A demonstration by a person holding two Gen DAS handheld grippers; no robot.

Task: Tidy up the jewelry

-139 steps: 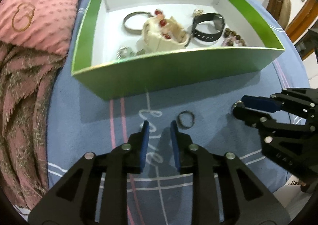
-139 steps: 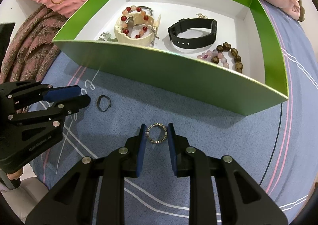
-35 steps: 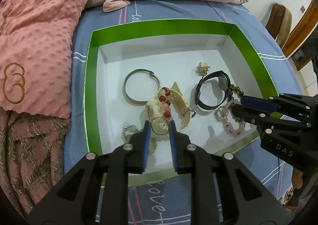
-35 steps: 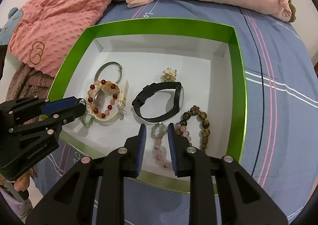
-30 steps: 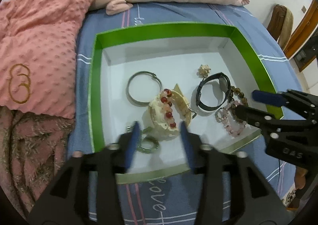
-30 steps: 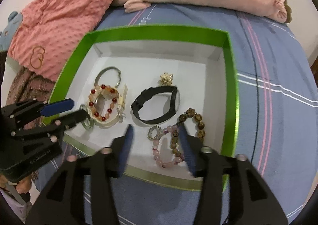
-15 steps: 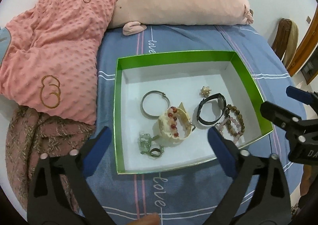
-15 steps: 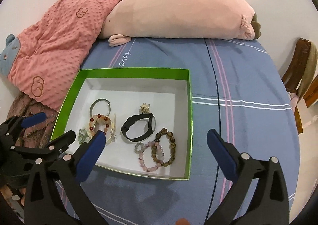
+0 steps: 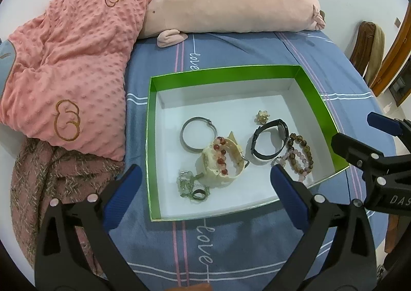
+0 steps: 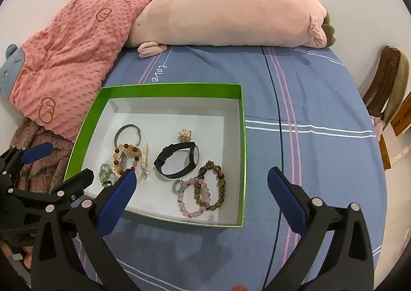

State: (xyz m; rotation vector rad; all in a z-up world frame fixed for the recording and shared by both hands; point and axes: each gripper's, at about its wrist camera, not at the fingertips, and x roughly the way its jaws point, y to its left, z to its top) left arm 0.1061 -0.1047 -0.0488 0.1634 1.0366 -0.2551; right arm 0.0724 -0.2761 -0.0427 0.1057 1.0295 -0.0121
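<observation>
A green box [image 9: 223, 74] [image 10: 169, 90] with a white floor lies on the blue bedsheet. Inside lie a metal bangle [image 9: 181, 134], a cream bangle [image 9: 210, 162] wrapped in red beads, a black watch [image 10: 194, 155], pink beads [image 10: 185, 203], brown beads [image 10: 222, 183], a dark ring [image 9: 199, 194] and a studded ring [image 10: 178, 186]. My left gripper [image 9: 203, 172] [image 10: 70, 161] hangs open above the box's near left part, nothing between its fingers. My right gripper [image 10: 201, 174] [image 9: 352, 128] stands open over the near right part, likewise holding nothing.
A pink dotted blanket [image 9: 69, 65] and a long pink plush pillow [image 10: 226, 13] lie behind the box. A brown fringed throw [image 9: 51, 167] sits at the left bed edge. A wooden chair [image 10: 385, 90] stands beyond the bed's right side.
Both grippers went from nearly shut on a small ring each to wide open, leaving the rings in the box. Both rose and drew back, so the whole box shows.
</observation>
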